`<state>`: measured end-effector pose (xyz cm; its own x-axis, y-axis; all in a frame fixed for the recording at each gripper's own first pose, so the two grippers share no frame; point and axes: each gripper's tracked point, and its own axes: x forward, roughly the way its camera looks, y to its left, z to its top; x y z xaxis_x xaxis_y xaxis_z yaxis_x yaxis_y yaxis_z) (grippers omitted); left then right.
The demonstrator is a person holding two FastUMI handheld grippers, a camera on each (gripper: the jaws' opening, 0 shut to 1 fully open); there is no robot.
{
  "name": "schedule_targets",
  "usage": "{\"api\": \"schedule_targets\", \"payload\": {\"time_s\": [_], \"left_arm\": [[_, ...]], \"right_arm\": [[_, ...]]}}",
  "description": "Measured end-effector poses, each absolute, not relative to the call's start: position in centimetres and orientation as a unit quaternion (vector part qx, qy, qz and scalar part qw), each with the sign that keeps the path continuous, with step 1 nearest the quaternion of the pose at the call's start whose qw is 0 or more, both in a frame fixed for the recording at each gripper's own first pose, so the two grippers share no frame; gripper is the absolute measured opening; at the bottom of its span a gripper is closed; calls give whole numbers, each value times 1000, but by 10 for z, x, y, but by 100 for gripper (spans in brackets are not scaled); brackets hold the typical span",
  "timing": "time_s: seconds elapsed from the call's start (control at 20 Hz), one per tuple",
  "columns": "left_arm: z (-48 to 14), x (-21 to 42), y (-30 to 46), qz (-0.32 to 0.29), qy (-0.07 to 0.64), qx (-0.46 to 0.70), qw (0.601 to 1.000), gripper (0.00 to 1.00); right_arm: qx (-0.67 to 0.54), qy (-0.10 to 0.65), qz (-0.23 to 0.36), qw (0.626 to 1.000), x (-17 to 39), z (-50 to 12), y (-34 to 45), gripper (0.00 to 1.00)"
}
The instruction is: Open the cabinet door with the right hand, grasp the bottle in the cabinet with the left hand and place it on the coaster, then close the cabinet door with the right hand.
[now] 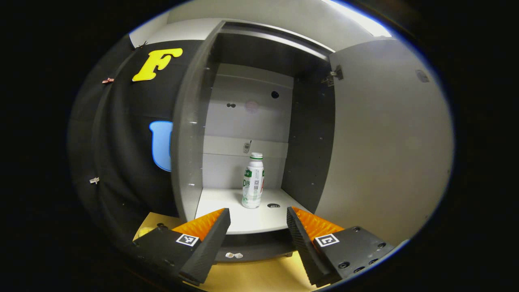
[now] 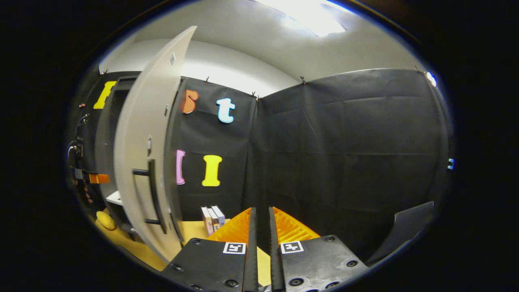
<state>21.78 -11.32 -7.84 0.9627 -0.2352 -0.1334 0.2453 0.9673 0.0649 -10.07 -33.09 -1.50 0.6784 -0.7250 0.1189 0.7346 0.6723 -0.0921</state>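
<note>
**A:** Where are your fingers right now?

**B:** In the left gripper view, your left gripper [image 1: 258,221] sits at the bottom centre of the frame with its two fingers spread wide and nothing between them. In the right gripper view, your right gripper [image 2: 260,221] is at the bottom centre too, its fingers drawn almost together with only a thin slit between, holding nothing.

**A:** And the bottle?

**B:** The bottle [image 1: 253,181], white with a green label and no cap visible on its open neck, stands upright on the cabinet floor [image 1: 227,205], just above the open gap between your left fingers, at the centre of that frame and farther in. Its long axis runs straight up and down. A small dark disc [image 1: 273,205] lies on the floor just to its right.

**A:** Which hand is nearer?

**B:** The left one, I judge: it faces straight into the cabinet [image 1: 190,134]. The cabinet door [image 2: 142,162] stands swung open at the left of the right gripper view, its dark bar handle [image 2: 152,190] left of your right fingers and apart from them. A straight reach forward should bring the bottle between the spread fingers.
</note>
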Motion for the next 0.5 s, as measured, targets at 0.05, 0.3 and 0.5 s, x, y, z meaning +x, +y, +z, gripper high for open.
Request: {"api": "schedule_targets", "payload": {"time_s": [0.05,0.3,0.5], "left_arm": [[-76,231,-121,-121,56,44,990,89],[-74,301,-143,-114,19,52,992,89],[-80,344,-150,-117,6,83,990,89]], "right_arm": [[-74,-38,-404,911,-92,-16,-340,22],[-72,-49,-422,903,-55,-26,-392,55],[-59,-58,-438,895,-41,-32,-421,85]]}}
